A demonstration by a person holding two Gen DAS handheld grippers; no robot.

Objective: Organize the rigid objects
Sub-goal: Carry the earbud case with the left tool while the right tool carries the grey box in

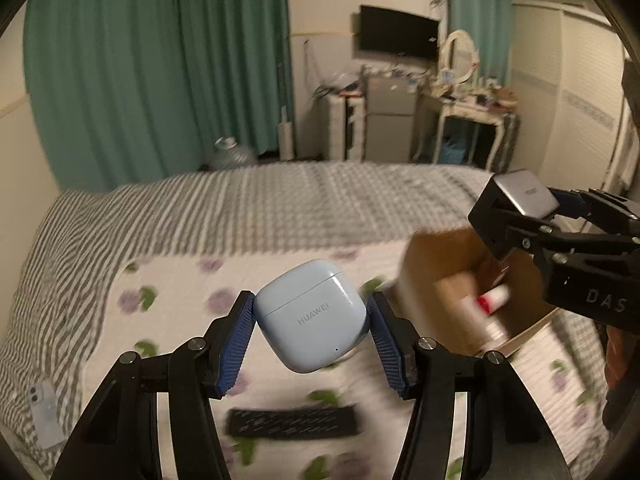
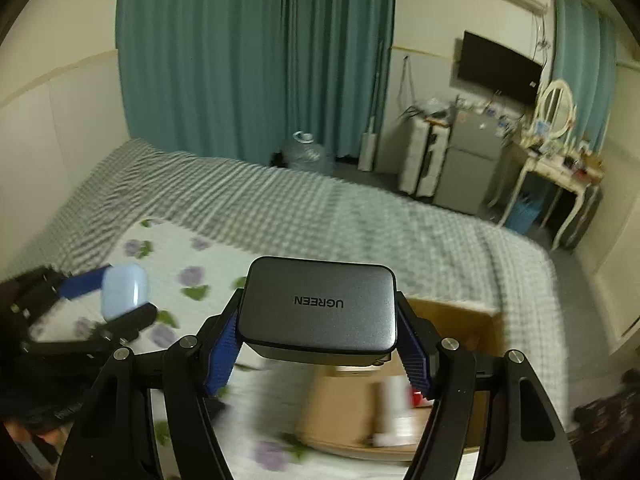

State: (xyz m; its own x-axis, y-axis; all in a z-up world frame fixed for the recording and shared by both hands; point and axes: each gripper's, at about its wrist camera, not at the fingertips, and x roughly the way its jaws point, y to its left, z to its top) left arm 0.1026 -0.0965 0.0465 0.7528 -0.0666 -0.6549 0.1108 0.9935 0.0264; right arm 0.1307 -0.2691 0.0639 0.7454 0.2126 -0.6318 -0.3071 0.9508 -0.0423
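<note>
The left gripper [image 1: 311, 322] is clamped on a pale blue earbud case [image 1: 312, 316], held above the bed [image 1: 280, 200] — tilted, its lid end up and to the far right, its logo face toward the camera. The right gripper [image 2: 318, 322] is clamped on a grey charger [image 2: 320, 304], long axis running left to right, its lettering upside down — held over a cardboard box [image 2: 456, 320] at the right. In the box lies a white-and-red tube [image 1: 494, 298]. A black remote [image 1: 292, 422] lies near on the floral sheet [image 1: 180, 280].
</note>
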